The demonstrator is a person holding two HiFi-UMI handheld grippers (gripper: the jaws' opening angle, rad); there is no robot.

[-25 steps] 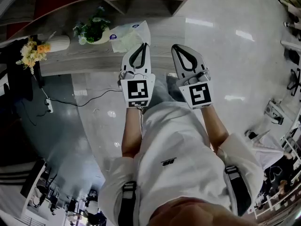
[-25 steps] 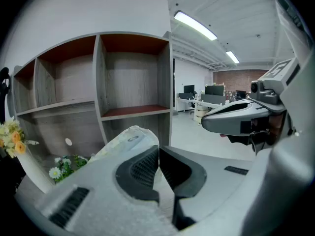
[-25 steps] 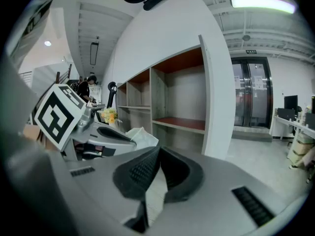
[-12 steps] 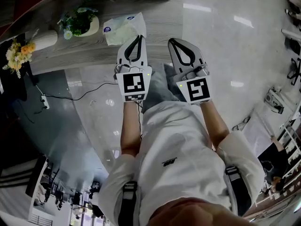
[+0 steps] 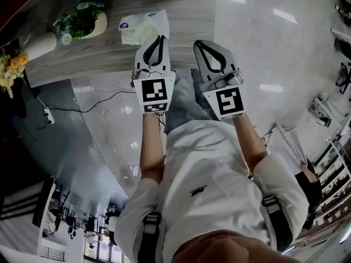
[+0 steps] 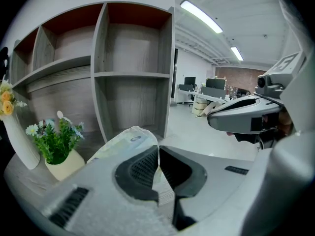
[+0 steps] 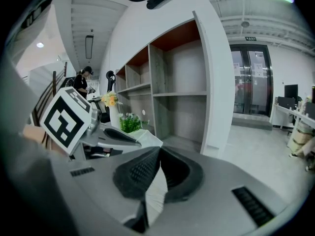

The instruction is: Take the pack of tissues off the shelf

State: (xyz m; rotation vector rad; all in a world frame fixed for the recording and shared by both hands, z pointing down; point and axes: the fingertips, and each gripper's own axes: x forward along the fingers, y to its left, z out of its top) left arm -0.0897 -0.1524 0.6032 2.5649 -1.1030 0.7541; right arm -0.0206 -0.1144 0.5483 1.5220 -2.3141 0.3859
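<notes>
A pale green pack of tissues (image 5: 143, 27) with a blue label lies on the low wooden shelf top (image 5: 186, 15). In the left gripper view the pack of tissues (image 6: 125, 142) sits just beyond the jaws. My left gripper (image 5: 160, 38) is shut with nothing in it, its tips at the pack's near right corner. To its right, my right gripper (image 5: 197, 44) is also shut and empty, over the shelf's front edge. The right gripper view shows the left gripper (image 7: 135, 137) pointing at the white pack (image 7: 149, 137).
A white pot with a green plant (image 5: 82, 21) stands left of the pack, and a vase of yellow flowers (image 5: 15, 59) further left. Open shelf compartments (image 6: 133, 77) rise behind. A cable and power strip (image 5: 48, 115) lie on the glossy floor.
The shelf top and pack have drawn closer and shifted up in the head view as I moved forward. Both grippers stay shut, the left one now at the pack.
</notes>
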